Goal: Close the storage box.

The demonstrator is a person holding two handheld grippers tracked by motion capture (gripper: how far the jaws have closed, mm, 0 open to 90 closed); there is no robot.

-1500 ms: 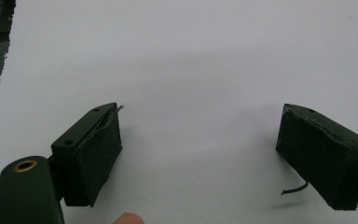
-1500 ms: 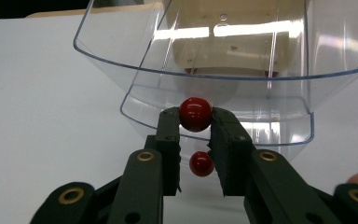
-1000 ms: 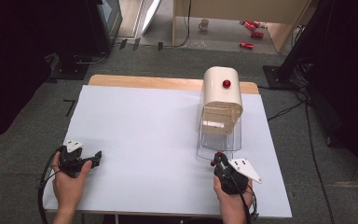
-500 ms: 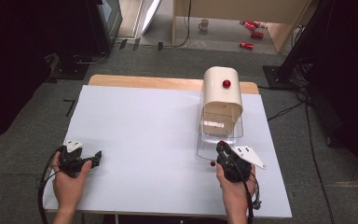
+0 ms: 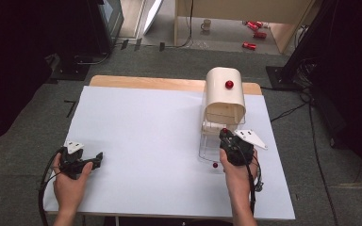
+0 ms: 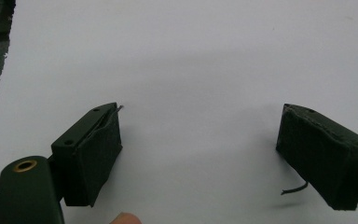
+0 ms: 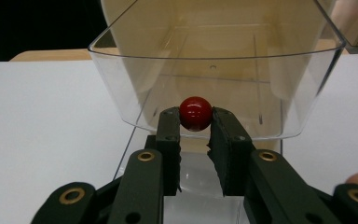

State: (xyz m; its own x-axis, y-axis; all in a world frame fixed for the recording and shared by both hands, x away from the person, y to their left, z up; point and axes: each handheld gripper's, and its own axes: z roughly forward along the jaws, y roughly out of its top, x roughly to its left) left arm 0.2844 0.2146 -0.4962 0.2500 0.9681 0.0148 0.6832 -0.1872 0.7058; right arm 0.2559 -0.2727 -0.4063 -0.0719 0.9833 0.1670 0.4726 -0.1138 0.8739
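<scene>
Clear lid (image 7: 214, 88), raised, with red knob (image 7: 195, 113) clamped in right gripper (image 7: 195, 122) jaws. Cream bread box (image 5: 224, 96) at tabletop (image 5: 146, 127) right, interior empty. Left gripper (image 6: 198, 154): jaws spread, nothing held.

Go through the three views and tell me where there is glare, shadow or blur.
High view: evenly lit table, dark surround, the small knob on the cream lid shines. Left gripper view: soft grey shadow on the white sheet between the open fingers, picture slightly soft. Right gripper view: the red ball carries a bright highlight, the clear bin rim glints, near fingers are blurred.
</scene>
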